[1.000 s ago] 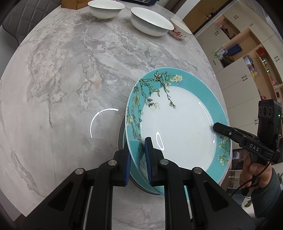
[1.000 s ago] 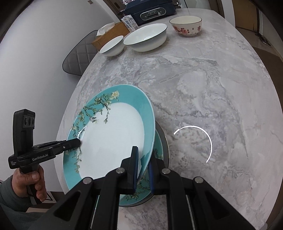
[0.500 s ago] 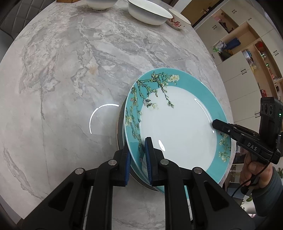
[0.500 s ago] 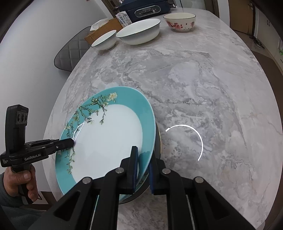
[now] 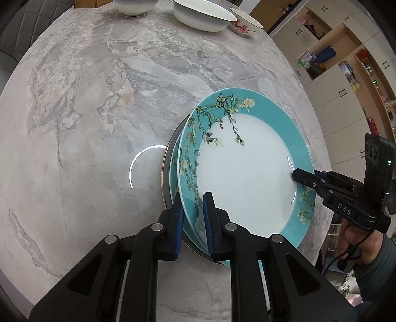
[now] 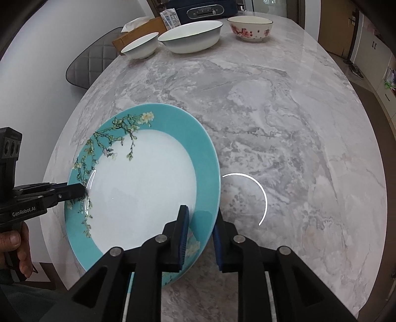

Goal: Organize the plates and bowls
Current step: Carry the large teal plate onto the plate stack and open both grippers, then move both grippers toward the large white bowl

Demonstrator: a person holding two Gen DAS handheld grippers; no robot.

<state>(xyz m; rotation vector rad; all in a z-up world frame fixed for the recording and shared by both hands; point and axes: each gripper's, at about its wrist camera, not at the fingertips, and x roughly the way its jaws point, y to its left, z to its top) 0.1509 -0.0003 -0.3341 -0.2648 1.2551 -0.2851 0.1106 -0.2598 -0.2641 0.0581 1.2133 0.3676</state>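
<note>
1. Left gripper (image 5: 193, 223) clamped on the teal plate (image 5: 247, 173), rim wedged between the blue pads at 6 o'clock in the left wrist view.
2. Right gripper (image 6: 199, 237) pinching the opposite rim, at 3 o'clock there.
3. Plate tilted above a second teal plate (image 5: 174, 173) on the marble table (image 5: 86, 99).
4. Three bowls (image 6: 190, 36) far off at 12 o'clock.

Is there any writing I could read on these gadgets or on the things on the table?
"DAS": white letters on the side of the right gripper, seen from the left wrist view.
"GenRobot.AI": white letters on the side of the left gripper, seen from the right wrist view.
The dark appliance at the far end of the table has a control panel with markings, too small to read.
The printed packet beside it: print too blurred to read.
</note>
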